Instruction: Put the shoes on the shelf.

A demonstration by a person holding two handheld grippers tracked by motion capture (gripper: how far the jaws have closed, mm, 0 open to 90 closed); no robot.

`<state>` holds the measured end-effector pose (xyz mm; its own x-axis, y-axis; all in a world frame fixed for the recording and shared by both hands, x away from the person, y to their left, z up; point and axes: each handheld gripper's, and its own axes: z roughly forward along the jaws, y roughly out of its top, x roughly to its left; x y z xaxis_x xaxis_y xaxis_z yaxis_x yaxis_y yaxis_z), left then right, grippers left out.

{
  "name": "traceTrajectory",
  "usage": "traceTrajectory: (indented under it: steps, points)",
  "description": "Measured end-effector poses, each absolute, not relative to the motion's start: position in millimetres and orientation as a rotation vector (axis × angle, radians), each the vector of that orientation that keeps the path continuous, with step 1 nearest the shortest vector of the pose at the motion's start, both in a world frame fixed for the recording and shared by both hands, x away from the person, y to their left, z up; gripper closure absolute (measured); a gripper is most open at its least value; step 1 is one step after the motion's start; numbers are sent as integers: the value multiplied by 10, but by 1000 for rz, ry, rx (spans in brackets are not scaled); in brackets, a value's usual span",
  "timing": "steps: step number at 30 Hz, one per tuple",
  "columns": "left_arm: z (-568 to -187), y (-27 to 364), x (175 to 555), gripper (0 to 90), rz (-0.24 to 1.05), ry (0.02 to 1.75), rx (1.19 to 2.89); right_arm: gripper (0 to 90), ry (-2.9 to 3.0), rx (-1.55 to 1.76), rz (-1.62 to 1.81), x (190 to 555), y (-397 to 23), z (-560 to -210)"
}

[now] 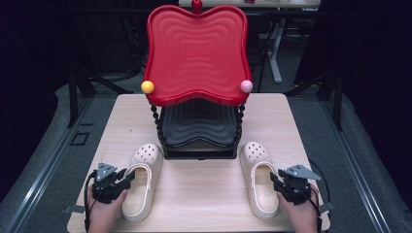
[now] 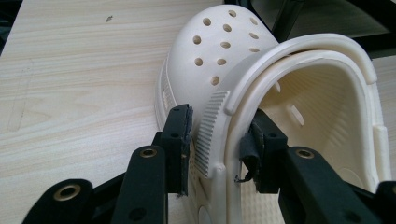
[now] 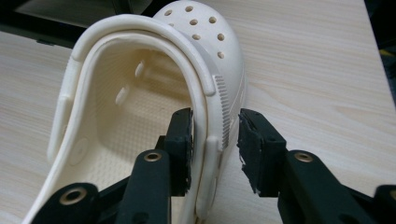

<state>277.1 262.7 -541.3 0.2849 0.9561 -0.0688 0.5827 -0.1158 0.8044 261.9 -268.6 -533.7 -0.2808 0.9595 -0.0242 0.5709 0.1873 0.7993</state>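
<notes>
- The two cream clogs sit flat on the wooden table (image 1: 204, 194), toes pointing away from you, one at each front corner of the two-tier rack (image 1: 197, 141).
- Left clog (image 1: 141, 179): your left tool (image 1: 118, 178) straddles its outer side wall near the strap rivet. In the left gripper view one jaw is outside the wall and one inside the heel opening, and there's a gap at the pads, so it's open around the wall, not clamped.
- Right clog (image 1: 260, 182): same deal, your right tool (image 1: 281, 181) has one jaw inside the shoe and one outside. The outer pad stands clearly off the wall, so open too.
- Both heel straps are flipped forward over the tops.
- Behind the shoes, the rack has a black lower tray and a red wavy top tray (image 1: 197, 53), with a yellow knob (image 1: 147, 87) and a pink knob (image 1: 246, 86) at its front corners.
</notes>
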Motion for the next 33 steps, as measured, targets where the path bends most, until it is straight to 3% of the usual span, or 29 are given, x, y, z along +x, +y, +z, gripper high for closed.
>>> traceTrajectory:
  steps: [2,15,33]
  points:
    - [-5415,2614,2770,669,633,1391,1816,714,1944,1430,948,2625,-2672,-5334]
    - [-5391,2587,2768,736,689,1388,1856,753,1939,1462,926,2641,-2641,-5303]
    - [-5312,2636,2750,754,663,1416,1819,768,1893,1506,966,2574,-2655,-5224]
